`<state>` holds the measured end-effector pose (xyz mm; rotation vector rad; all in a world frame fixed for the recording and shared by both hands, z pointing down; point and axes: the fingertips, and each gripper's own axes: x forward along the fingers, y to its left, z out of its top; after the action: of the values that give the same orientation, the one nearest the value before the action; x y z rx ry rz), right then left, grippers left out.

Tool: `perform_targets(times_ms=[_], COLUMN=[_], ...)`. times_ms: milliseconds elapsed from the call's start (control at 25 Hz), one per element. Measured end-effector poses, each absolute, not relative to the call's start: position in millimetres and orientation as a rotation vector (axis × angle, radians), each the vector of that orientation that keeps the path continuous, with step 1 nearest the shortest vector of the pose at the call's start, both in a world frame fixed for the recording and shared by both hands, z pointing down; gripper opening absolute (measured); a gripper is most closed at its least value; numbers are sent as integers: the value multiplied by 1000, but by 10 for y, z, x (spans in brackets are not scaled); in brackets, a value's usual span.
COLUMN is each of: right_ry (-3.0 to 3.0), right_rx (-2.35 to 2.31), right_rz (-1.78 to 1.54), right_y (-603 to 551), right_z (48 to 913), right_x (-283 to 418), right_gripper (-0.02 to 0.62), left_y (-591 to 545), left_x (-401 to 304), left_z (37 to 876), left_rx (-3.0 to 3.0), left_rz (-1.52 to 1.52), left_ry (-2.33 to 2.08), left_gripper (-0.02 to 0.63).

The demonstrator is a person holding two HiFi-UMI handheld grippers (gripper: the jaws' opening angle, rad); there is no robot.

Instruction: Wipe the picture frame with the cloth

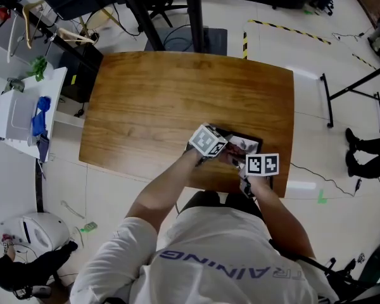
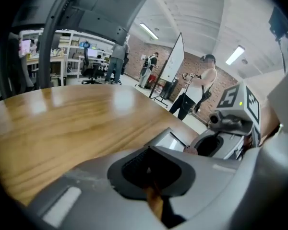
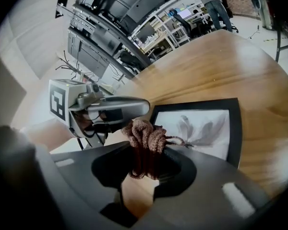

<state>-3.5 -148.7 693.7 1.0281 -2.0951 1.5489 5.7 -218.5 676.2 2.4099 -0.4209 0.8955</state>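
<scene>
Picture frame [image 1: 252,142] flat at lower right of wooden table [image 1: 152,100], partly hidden by both grippers. Right gripper [image 3: 145,166] clenches bunched brown cloth [image 3: 145,134] over the frame's left edge. Left gripper [image 2: 151,176] just beside, jaws pressed together. Bystander's legs [image 1: 367,151] at right edge.

Table [image 1: 164,100] lies open beyond the picture frame [image 3: 235,128], which sits at its near edge

Bright, dark fisheye edges, foreground seemingly blurred
</scene>
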Motion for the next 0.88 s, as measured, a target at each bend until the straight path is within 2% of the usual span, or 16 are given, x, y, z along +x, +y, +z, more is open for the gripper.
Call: perform_targets(times_ms=[480, 880], right_ry=[-2094, -2026], right_rx=[1027, 1139], right_rz=[1554, 1578], right_y=[-1458, -1284], right_z=[6956, 6950], right_x=[-14, 448], right_gripper=[127, 127], left_y=[-2189, -2192], left_x=[54, 50], left_z=[6950, 6935], left_rx=[2373, 2339], left_rz=[922, 887], left_ry=[-430, -451], left_gripper=[6, 6])
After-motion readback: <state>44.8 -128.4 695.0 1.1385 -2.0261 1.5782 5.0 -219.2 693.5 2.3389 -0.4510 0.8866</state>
